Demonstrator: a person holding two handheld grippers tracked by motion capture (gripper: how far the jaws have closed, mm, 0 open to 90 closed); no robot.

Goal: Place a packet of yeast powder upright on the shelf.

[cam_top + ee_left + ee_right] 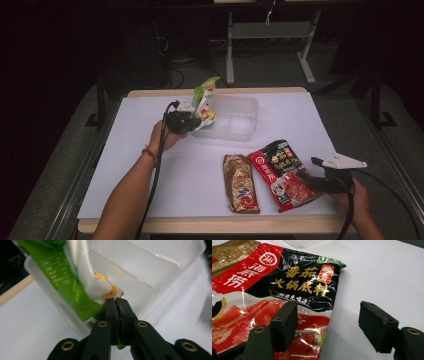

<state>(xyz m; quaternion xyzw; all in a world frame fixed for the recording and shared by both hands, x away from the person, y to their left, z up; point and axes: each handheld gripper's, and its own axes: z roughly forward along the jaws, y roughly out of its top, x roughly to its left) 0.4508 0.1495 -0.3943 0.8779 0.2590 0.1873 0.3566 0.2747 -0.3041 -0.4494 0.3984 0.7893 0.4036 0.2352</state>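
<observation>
A green and white snack packet (pixel 205 97) stands tilted against the near left wall of a clear plastic tray (pixel 235 120). My left gripper (pixel 192 120) is shut on the packet's lower edge. In the left gripper view the jaws (pixel 116 300) are pressed together on the packet (pixel 67 282), with the tray (pixel 140 277) behind it. My right gripper (pixel 305 179) stands open at the right corner of a red and black soup-base packet (pixel 280 167). In the right gripper view (pixel 329 315) one jaw hangs over that packet (pixel 294 277) and the other over bare table.
A brown and gold packet (pixel 241 182) lies flat left of the red one, near the table's front edge. The white tabletop (pixel 150 150) has free room at the left and far right. Desk legs and cables stand in the dark behind the table.
</observation>
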